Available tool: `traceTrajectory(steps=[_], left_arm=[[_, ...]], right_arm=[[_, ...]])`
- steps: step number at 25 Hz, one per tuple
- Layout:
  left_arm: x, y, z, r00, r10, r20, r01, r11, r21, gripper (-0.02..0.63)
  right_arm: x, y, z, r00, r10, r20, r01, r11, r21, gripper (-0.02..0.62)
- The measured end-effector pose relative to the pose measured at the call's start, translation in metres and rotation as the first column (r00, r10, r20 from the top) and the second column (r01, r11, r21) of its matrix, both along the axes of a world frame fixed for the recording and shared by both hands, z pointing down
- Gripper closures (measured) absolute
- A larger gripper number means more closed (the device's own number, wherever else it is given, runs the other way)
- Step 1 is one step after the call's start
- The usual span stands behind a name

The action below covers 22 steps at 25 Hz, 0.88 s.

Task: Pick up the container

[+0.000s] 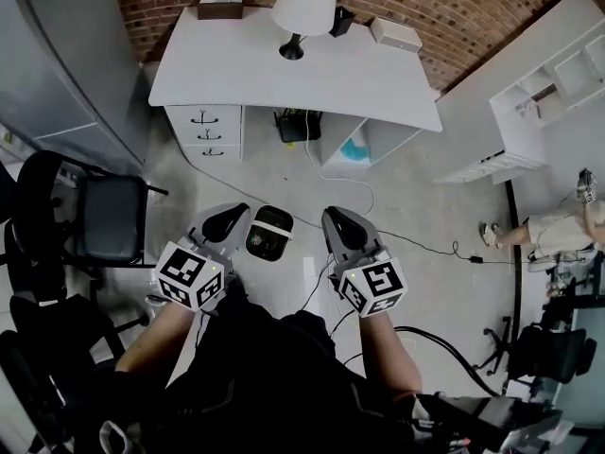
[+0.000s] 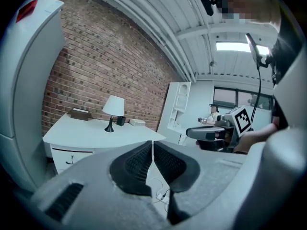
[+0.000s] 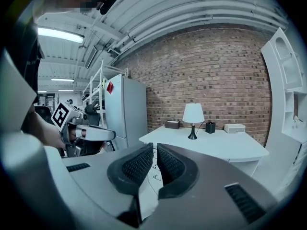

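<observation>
A white desk [image 1: 236, 74] stands ahead against the brick wall. On it are a small black container [image 1: 342, 19] beside a white lamp [image 1: 304, 8], a brown box [image 1: 220, 5] and a white box [image 1: 395, 34]. My left gripper [image 1: 233, 218] and right gripper [image 1: 337, 219] are held side by side over the floor, well short of the desk. Both are shut with nothing between the pads. The left gripper [image 2: 152, 147] looks at the desk [image 2: 96, 134] and the black container [image 2: 120, 120]. From the right gripper [image 3: 155, 152] the black container [image 3: 209, 127] shows right of the lamp [image 3: 193, 116].
A small dark bin [image 1: 269, 232] sits on the floor between my grippers. Black office chairs [image 1: 104, 218] stand at the left and a cable [image 1: 416, 244] runs across the floor. A white shelf unit [image 1: 539, 102] is at the right, a pale fridge [image 3: 125, 109] left of the desk.
</observation>
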<state>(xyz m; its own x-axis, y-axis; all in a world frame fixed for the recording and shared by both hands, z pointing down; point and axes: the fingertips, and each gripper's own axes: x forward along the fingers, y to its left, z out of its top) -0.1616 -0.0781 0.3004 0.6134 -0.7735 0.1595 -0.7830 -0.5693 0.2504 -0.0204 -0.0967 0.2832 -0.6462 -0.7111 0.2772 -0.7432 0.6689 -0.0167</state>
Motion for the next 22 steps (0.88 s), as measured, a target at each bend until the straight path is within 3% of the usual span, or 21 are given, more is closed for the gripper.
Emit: traceTrajectory(steps=[6,15,20,22], left_arm=[[-0.003,-0.020,0.031,0.998,0.051,0.044,-0.049,0.998,-0.042,0.598],[0.036,-0.053,0.085,0.992,0.065,0.110,-0.055,0.994,-0.099,0.595],[0.045,-0.064,0.127,0.991,0.054,0.121,-0.033,0.986,-0.166,0.594],[0.048,-0.068,0.149,0.988,0.061,0.140,-0.033,0.980,-0.194,0.594]], right_arm=[[-0.009,-0.012,0.038,0.999,-0.017,-0.039,0.014,0.998,-0.069,0.586],[0.015,-0.042,0.106,0.991,-0.117,-0.066,0.106,0.983,-0.152,0.580],[0.018,-0.053,0.156,0.976,-0.194,-0.095,0.169,0.960,-0.222,0.488],[0.021,-0.056,0.177,0.971,-0.213,-0.110,0.181,0.952,-0.245,0.485]])
